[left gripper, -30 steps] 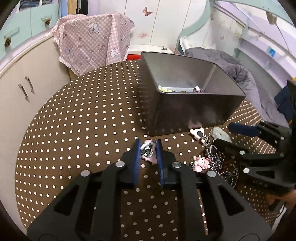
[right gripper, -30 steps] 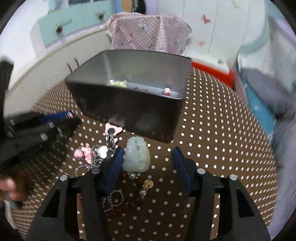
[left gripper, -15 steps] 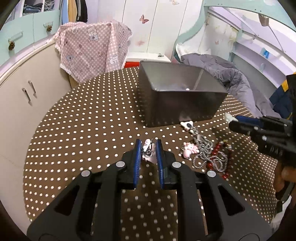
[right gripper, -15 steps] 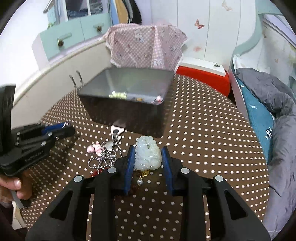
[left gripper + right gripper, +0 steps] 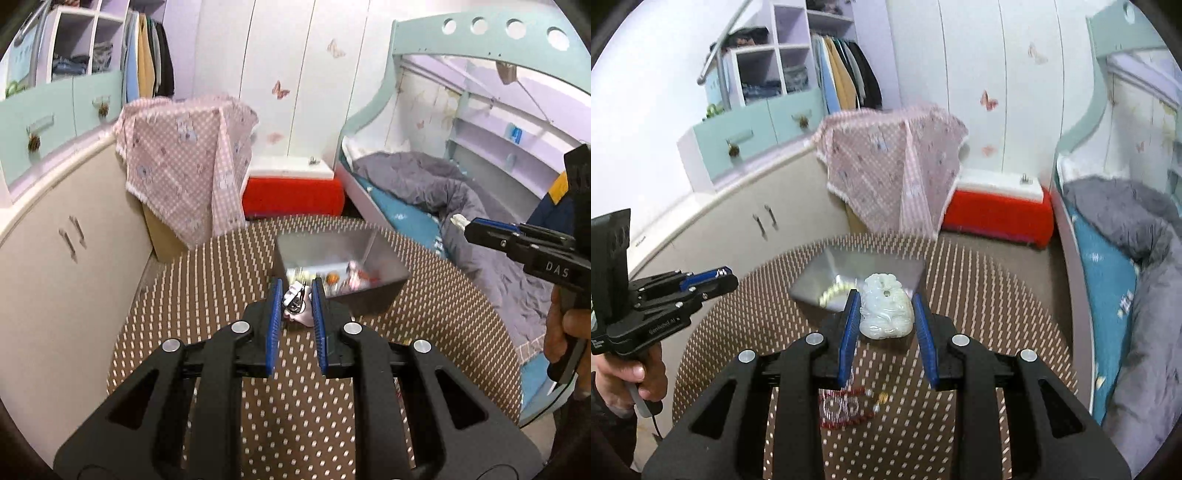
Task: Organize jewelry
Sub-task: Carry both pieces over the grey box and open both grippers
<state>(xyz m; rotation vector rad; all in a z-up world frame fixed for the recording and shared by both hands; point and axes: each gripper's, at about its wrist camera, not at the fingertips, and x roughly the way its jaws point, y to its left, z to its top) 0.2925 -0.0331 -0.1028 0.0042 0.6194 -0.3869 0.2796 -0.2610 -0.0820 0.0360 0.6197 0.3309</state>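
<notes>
**A:** What did the left wrist camera show?

**B:** The left gripper [image 5: 296,291] was nearly pressed together, its blue pads pinching a small pink and silver charm [image 5: 294,303] with a metal clasp. It hung in the air above a round table [image 5: 207,295] covered in a brown cloth with white dots. Beyond the fingertips sat a grey metal box [image 5: 373,295], open at the top, with several small pieces of jewelry blurred on its floor. At the right edge, the right gripper [image 5: 466,224] reached in from the side, held by a hand [image 5: 561,328], with a pale object showing at its tip.

**A:** And the right wrist camera?

**B:** The right gripper [image 5: 885,308] was pinching a pale green carved jade pendant [image 5: 884,312] between its blue pads, also held up off the table [image 5: 997,280]. The grey metal box [image 5: 827,277] lay past the pendant, with a strand of pale beads [image 5: 833,293] inside. Below the fingers, a red bead string [image 5: 846,410] with a small gold charm lay on the dotted cloth. At the left, the left gripper [image 5: 729,278] was visible from the side, gripped by a hand [image 5: 631,373].

**A:** What surrounded the table?

**B:** A pink checked cloth [image 5: 184,162] draped over something behind the table, a red box with a white lid [image 5: 291,188], cream cabinets on the left, and a bed with a grey blanket [image 5: 443,192] on the right.
</notes>
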